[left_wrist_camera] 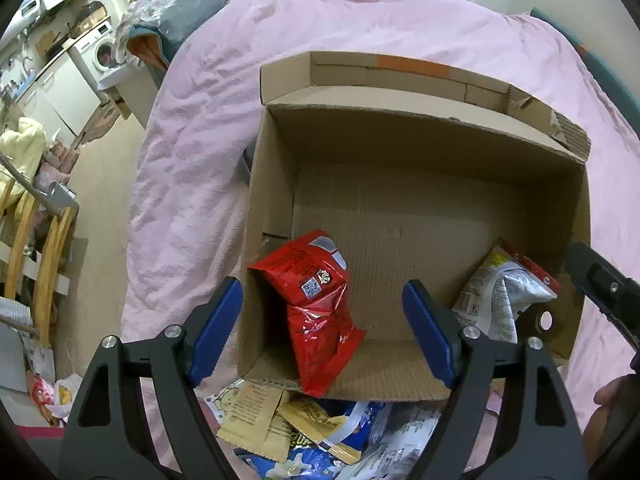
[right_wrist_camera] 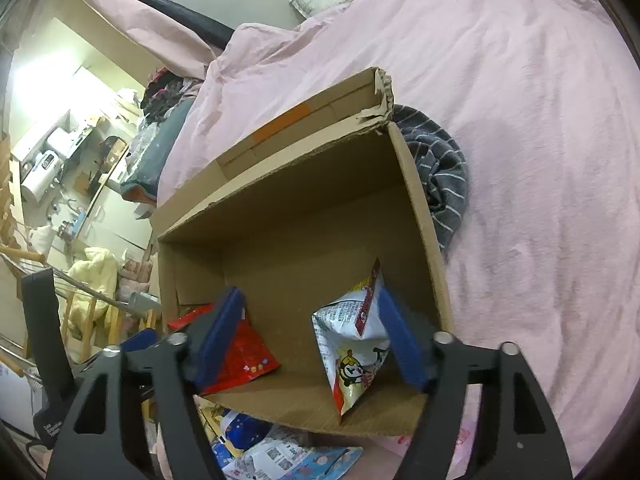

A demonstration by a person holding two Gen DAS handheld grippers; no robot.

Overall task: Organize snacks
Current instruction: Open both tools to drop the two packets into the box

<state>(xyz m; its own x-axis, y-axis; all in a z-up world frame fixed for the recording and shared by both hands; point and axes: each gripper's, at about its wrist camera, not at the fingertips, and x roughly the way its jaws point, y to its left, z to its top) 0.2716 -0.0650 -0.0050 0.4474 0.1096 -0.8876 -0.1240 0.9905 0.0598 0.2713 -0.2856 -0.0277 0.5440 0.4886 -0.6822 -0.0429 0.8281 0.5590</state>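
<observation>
Cardboard box (left_wrist_camera: 400, 216) on pink bedcover (left_wrist_camera: 320, 20). Left gripper (left_wrist_camera: 324, 328) wide open, holding nothing; red snack bag (left_wrist_camera: 316, 304) lies loose between its fingers, in box's near left corner. Right gripper (right_wrist_camera: 316, 336) also wide open, empty; white snack bag (right_wrist_camera: 352, 340) stands just inside its right finger, against box's right wall. More snack packets (left_wrist_camera: 296, 424) heaped before the box.

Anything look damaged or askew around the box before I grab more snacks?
Yes. The cardboard box has a torn, crumpled far corner where its flap meets the side wall. Inside, the red bag lies crumpled, its end hanging over the near edge, and the white bag leans against the right wall.
</observation>
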